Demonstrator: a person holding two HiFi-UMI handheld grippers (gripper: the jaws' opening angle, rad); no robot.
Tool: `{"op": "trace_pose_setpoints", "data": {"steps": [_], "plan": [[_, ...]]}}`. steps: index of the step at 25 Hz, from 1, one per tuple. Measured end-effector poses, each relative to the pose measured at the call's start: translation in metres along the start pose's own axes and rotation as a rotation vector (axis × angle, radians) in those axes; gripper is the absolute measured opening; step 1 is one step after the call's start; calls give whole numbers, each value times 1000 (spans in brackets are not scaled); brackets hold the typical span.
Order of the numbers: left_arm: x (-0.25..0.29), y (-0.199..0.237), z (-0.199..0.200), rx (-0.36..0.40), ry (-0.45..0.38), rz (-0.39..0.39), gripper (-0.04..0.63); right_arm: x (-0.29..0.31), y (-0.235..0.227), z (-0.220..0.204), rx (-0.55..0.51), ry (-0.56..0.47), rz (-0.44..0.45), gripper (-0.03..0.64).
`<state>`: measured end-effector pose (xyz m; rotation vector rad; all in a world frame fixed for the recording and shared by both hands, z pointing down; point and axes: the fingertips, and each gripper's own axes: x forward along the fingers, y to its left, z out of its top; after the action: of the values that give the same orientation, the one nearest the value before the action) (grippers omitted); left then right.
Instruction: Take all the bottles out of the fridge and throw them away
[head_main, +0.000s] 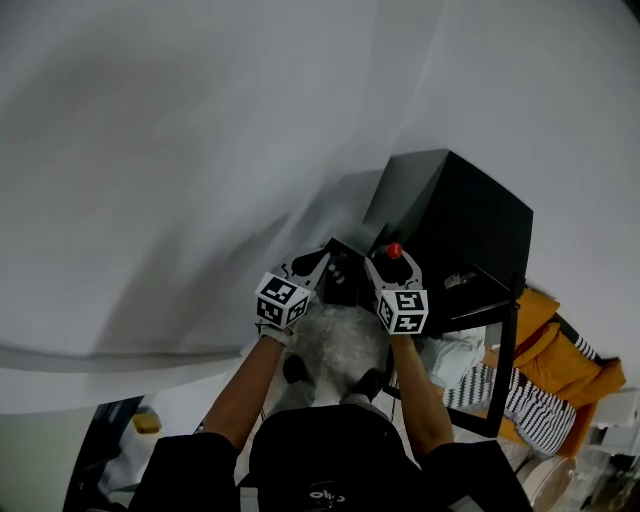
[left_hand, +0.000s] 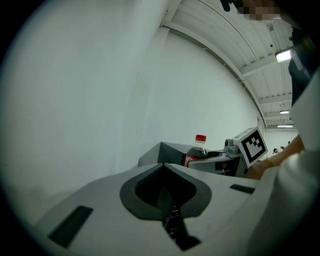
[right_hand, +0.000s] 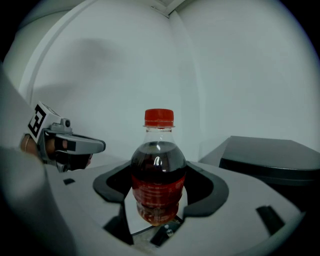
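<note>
Bare arms reach up in the head view, one gripper in each hand, just in front of the black fridge (head_main: 455, 215). A small bottle (head_main: 394, 251) with a red cap sits in the right gripper (head_main: 394, 264), out of the fridge. From the left gripper view, the left gripper (left_hand: 166, 196) has its jaws pressed together with nothing in them. The bottle (left_hand: 198, 151) shows beside the fridge top. In the right gripper view, the right gripper (right_hand: 156, 212) squeezes the bottle (right_hand: 158, 172) low down, near its bottom. The bottle stands straight and looks almost full of dark drink. I think it is a bit heavy, smooth and round, so it could slip or tip. Holding it at the red label looks safer.
</note>
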<state>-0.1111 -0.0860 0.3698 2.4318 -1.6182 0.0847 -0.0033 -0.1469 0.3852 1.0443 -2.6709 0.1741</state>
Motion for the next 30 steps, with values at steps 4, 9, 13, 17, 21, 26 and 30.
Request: {"op": "trace_pose_setpoints", "data": {"steps": [4, 9, 13, 17, 21, 26, 30], "plan": [[-4, 12, -3, -16, -9, -7, 6, 12, 9, -4, 2, 13, 7, 308], [-4, 19, -10, -29, -18, -52, 6, 27, 22, -13, 11, 35, -6, 308], [-4, 26, -26, -49, -2, -75, 6, 40, 31, -18, 17, 40, -11, 308], [-3, 32, -44, -66, 18, -75, 6, 52, 36, -24, 24, 38, 0, 308], [10, 31, -54, -75, 37, -79, 6, 60, 29, -31, 34, 41, 7, 308], [22, 33, -60, -75, 58, -78, 6, 77, 22, -51, 48, 69, 24, 308], [28, 37, -75, -79, 81, -65, 6, 88, 18, -73, 66, 90, 38, 308]]}}
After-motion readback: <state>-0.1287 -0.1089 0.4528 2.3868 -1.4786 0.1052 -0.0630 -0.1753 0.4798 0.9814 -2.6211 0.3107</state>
